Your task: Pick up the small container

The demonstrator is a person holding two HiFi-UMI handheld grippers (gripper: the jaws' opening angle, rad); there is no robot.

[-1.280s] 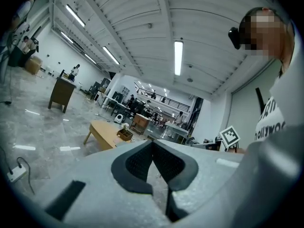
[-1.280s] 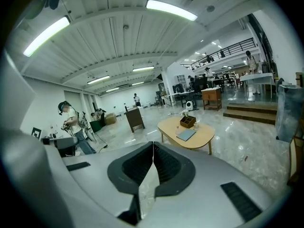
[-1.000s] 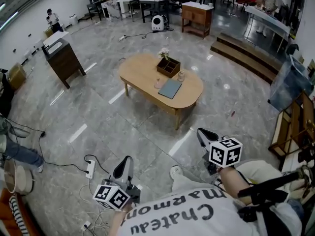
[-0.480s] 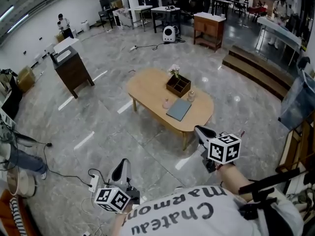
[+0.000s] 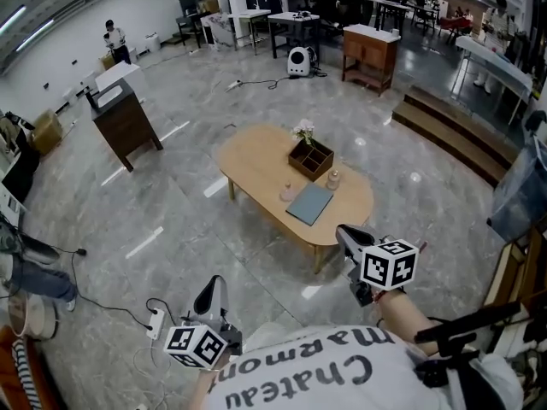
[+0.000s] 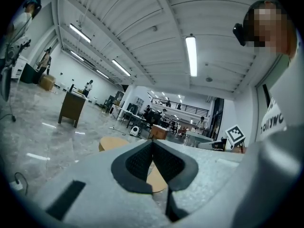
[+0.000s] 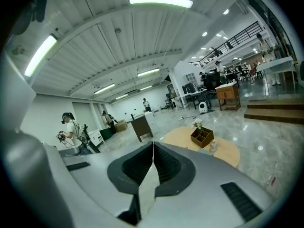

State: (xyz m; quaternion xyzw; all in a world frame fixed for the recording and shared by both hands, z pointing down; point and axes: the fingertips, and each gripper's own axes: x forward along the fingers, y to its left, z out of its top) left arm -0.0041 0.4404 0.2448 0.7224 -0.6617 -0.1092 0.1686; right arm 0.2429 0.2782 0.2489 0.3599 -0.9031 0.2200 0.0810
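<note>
Wooden box [image 5: 311, 158], divided into compartments, on an oval table [image 5: 256, 156] ahead of both grippers. Flowers [image 5: 302, 130] rise from the box's far end; what the other compartments hold cannot be told. Small container [image 5: 333, 178], a pale jar, stands upright just beside the box on the side nearer the right jaws, well apart from them. A blue-grey pad [image 5: 309, 203] lies flat towards the table's near edge, with a small pinkish item [image 5: 286, 194] beside it. Left gripper [image 5: 215, 282]: jaws pressed together, nothing between them, low and nearest the person. Right gripper [image 5: 343, 232]: jaws likewise pressed together and empty, tip just short of the table's near edge. Surface and room: polished grey stone floor [image 5: 171, 212] in a large hall. A dark cabinet [image 5: 124, 118] stands far beyond the left jaws, wooden steps [image 5: 453, 131] far beyond the right jaws. Open floor rings the table on all sides. A power strip [image 5: 155, 323] with its cable lies on the floor beside the left gripper.
</note>
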